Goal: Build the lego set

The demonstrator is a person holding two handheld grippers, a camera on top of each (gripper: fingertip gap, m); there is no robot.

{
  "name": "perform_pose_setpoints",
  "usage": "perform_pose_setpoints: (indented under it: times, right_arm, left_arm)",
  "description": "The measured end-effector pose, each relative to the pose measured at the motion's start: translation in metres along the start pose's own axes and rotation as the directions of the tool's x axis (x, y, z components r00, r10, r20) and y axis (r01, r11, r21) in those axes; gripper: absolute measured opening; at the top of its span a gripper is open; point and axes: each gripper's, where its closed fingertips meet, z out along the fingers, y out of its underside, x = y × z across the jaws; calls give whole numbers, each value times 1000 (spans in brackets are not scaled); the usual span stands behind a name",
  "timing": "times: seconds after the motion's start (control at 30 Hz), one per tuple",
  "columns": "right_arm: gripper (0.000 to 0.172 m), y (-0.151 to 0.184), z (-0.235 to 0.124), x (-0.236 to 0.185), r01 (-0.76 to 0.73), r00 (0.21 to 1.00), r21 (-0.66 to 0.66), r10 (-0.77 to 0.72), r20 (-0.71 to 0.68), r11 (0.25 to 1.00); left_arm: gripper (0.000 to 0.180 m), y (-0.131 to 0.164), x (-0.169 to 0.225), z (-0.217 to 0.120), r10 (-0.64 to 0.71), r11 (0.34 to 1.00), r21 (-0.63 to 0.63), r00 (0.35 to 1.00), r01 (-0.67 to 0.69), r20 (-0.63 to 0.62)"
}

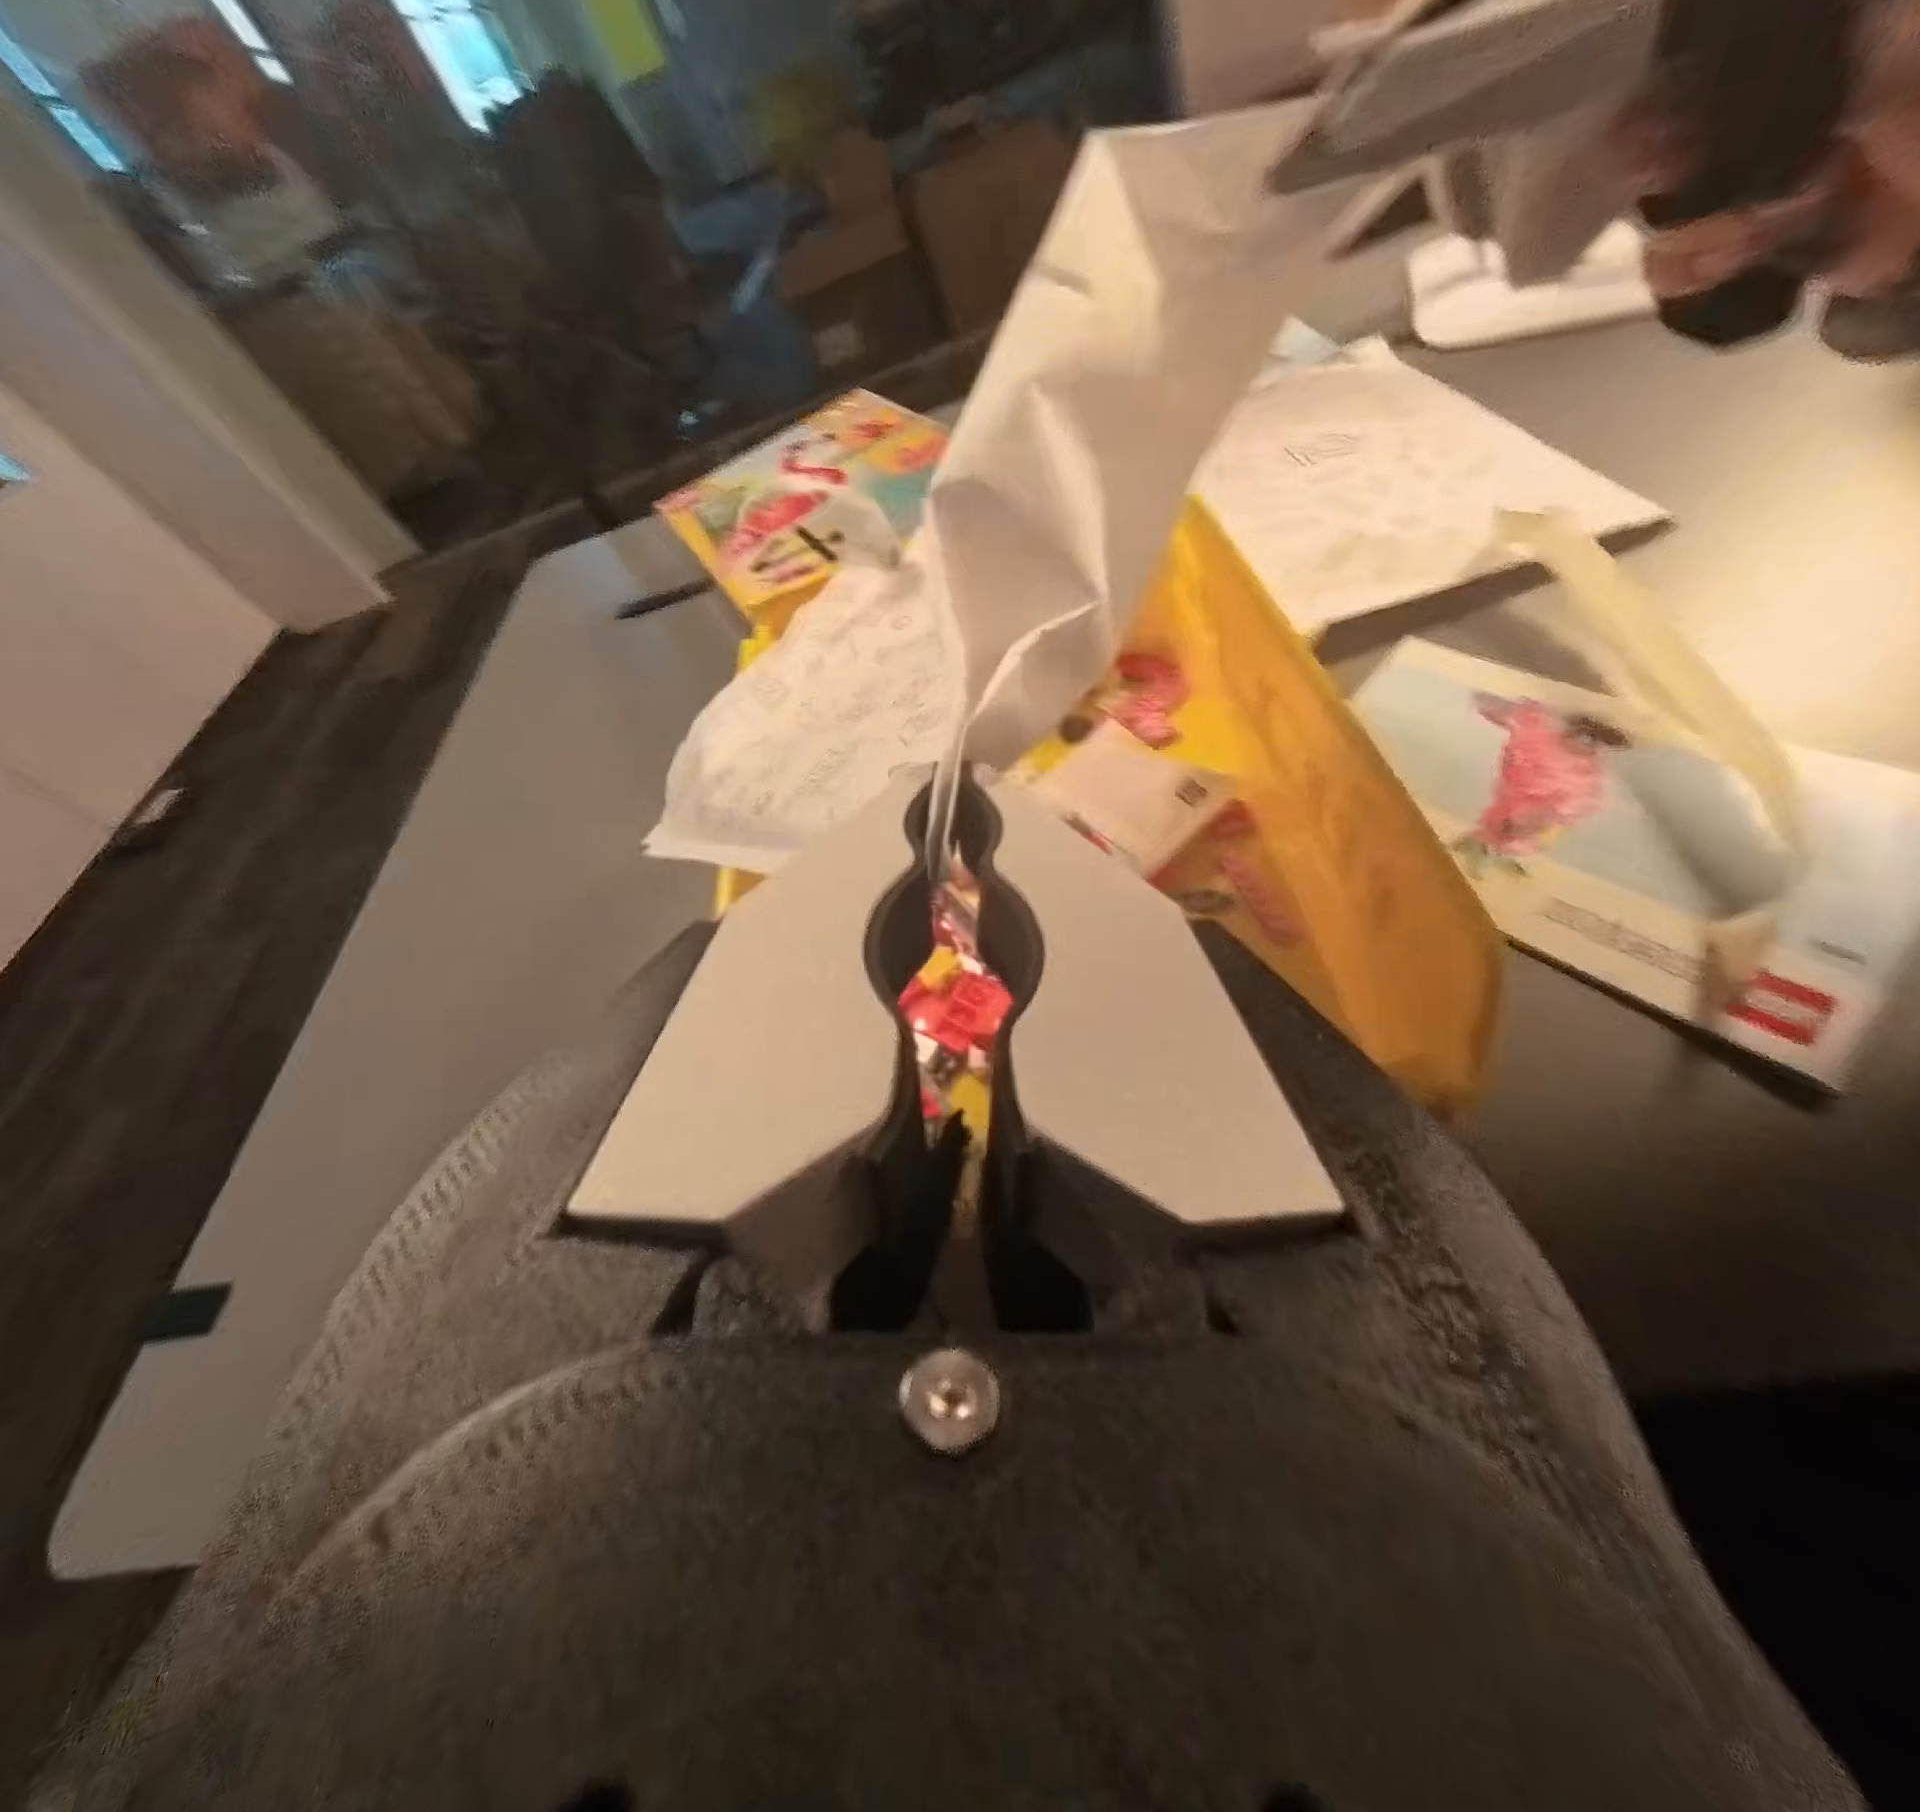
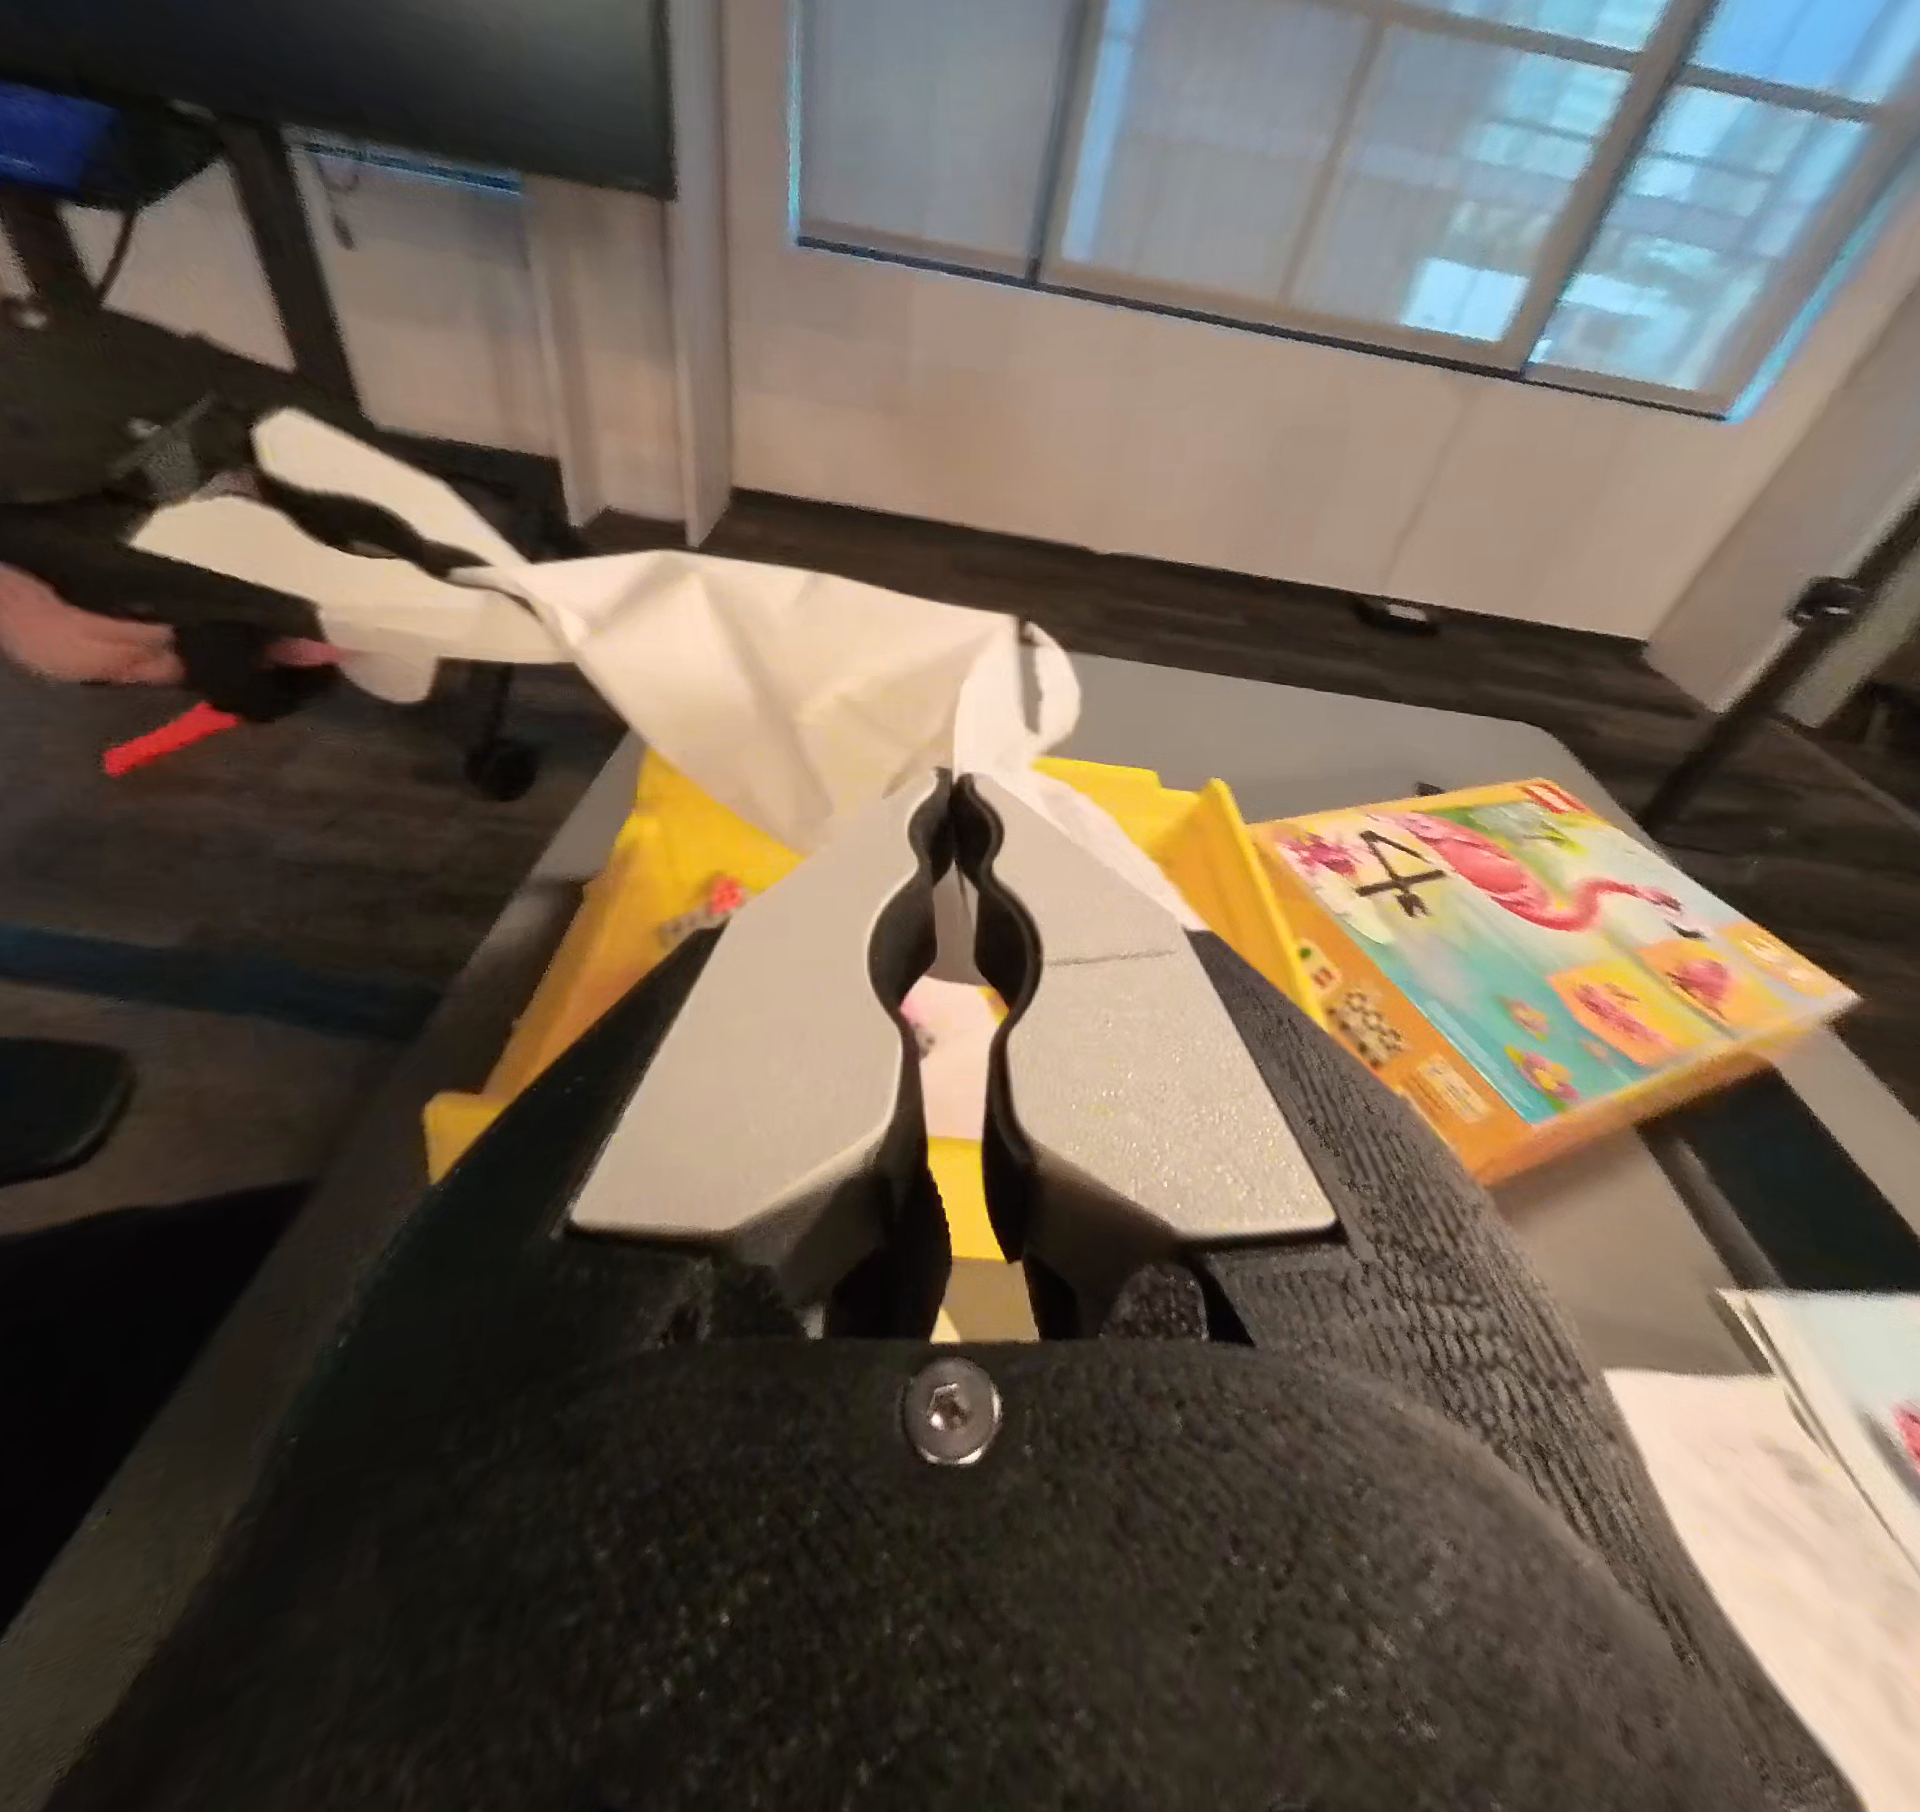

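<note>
A crumpled white paper bag (image 1: 1049,474) hangs stretched between my two grippers above an open yellow box (image 1: 1340,827). My left gripper (image 1: 951,806) is shut on the bag's lower edge, and the paper runs in between the pads. Red and pink bricks (image 1: 956,1004) show below through the gap behind the tips. My right gripper (image 2: 953,796) is shut on the other end of the same bag (image 2: 790,682). It also shows in the left wrist view (image 1: 1455,69) at the top right, gripping the paper. The left gripper (image 2: 312,526) shows at the far left of the right wrist view.
The yellow box tray (image 2: 686,848) sits on a grey table (image 2: 1299,723). A box lid with a flamingo picture (image 2: 1538,941) lies to its right. A printed white bag (image 1: 821,723), a booklet (image 1: 1610,827) and sheets (image 2: 1818,1502) lie around. A hand (image 1: 1787,235) holds the right gripper. Some 15 centimetres of space lies between my two pairs of fingers.
</note>
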Motion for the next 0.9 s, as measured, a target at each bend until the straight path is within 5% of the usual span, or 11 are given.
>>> perform_pose_setpoints:
  times: [0.13,0.33,0.4,0.5,0.6,0.67,0.77,0.9]
  right_arm:
    - [0,-9,-13,5,-60,998,59,59,16,996]
    - [0,-13,-19,7,1,1000,58,1,-22,998]
    - [0,-24,-26,4,52,998,130,-49,-27,990]
    - [0,-51,-46,13,258,953,263,-200,-226,930]
    - [0,-78,-65,-2,613,755,273,-448,-479,741]
    - [0,-88,-70,-16,785,559,179,-553,-618,593]
    - [0,-93,-61,-38,904,334,43,-640,-692,424]
    - [0,-97,-52,-69,968,92,-94,-682,-725,231]
  left_arm:
    - [0,-6,-14,-10,-164,983,80,986,165,-26]
    - [0,-13,-13,-11,-115,982,143,992,120,-43]
    - [10,-23,-20,-19,-63,972,230,997,50,53]
    - [39,-34,-40,-37,-10,951,302,965,-71,260]
    - [53,-38,-28,-36,-101,938,342,984,45,146]
    - [58,-49,-9,-34,-231,886,402,972,232,-54]
    - [71,-85,19,-37,-386,707,445,827,550,-409]
    - [90,-116,28,-24,-491,557,324,618,765,-615]
